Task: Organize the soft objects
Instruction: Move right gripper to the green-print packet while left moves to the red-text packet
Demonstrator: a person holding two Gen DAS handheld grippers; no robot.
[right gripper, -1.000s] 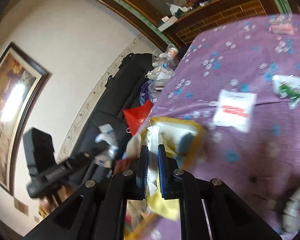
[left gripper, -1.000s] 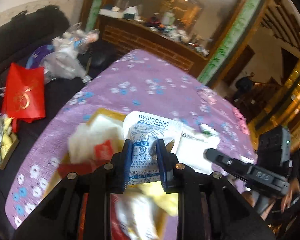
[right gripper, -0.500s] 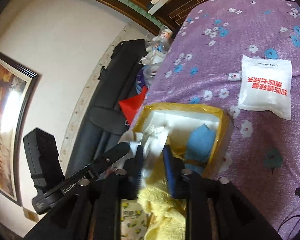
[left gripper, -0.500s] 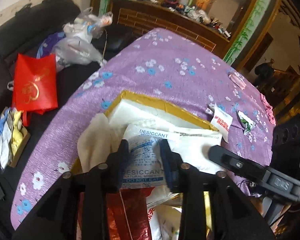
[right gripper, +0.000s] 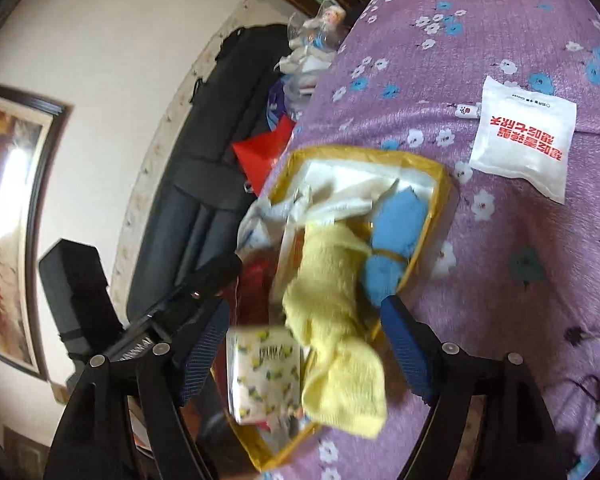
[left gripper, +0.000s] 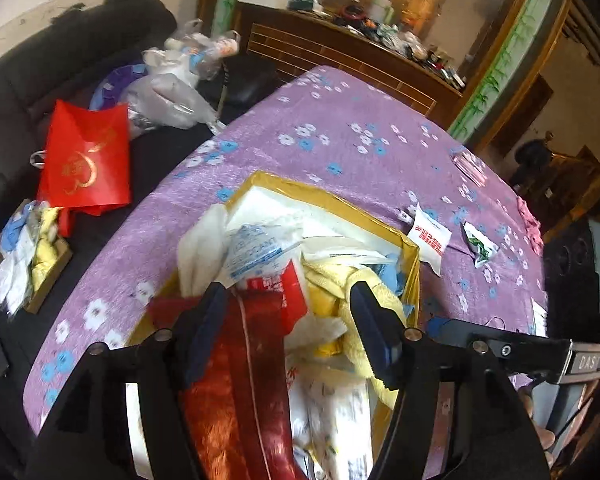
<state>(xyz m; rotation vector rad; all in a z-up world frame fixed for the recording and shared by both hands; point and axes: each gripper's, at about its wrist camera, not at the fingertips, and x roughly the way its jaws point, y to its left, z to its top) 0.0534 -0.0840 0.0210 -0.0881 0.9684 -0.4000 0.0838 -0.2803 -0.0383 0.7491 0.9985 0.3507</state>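
— So, what's under you?

— My purple flowered tablecloth (left gripper: 340, 148), and on it the yellow-rimmed box (right gripper: 444, 184) stuffed with soft things.

— Which?

— A yellow towel (right gripper: 332, 300) draped over its near rim, a blue cloth (right gripper: 396, 232) beside it, a desiccant packet (left gripper: 256, 248) on top.

— And your grippers?

— My left gripper (left gripper: 288, 320) and right gripper (right gripper: 304, 344) have both just been opening; jaws wide over the box, gripping nothing.

— Anything outside?

— A white sachet (right gripper: 524, 144) lies on the cloth, just beside the box.
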